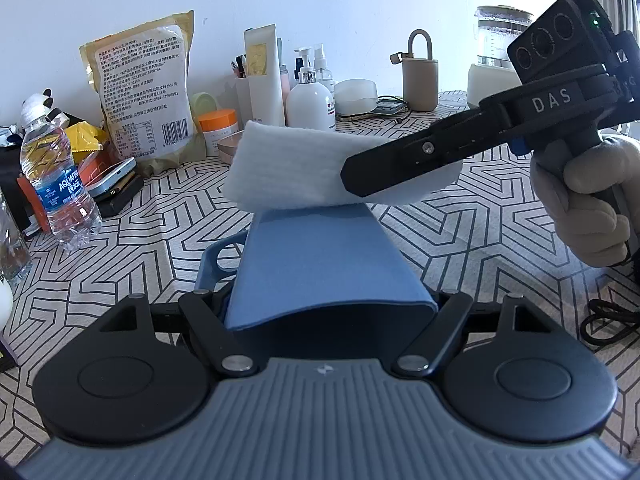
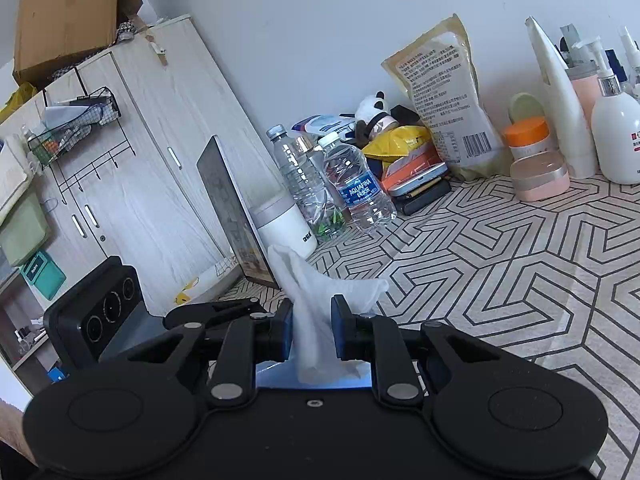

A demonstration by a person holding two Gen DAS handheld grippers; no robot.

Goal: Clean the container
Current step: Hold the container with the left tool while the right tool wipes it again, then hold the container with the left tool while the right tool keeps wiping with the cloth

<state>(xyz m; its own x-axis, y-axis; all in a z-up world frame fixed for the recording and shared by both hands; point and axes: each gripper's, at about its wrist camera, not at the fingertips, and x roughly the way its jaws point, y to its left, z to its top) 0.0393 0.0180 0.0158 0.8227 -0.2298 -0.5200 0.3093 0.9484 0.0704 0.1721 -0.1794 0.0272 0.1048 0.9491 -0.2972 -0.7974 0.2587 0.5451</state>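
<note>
A blue container lies tilted along my left gripper, which is shut on its near end; the fingertips are hidden behind its walls. A folded white cloth rests on the container's far end. My right gripper, held by a gloved hand, comes in from the right and is shut on that cloth. In the right wrist view the cloth stands pinched between the blue pads of the right gripper, with a strip of the container just below.
The patterned tablecloth is crowded at the back: a water bottle, a snack bag, an orange-lidded jar, a white pump bottle. A leaning dark panel and white tumbler stand left. A black cable lies right.
</note>
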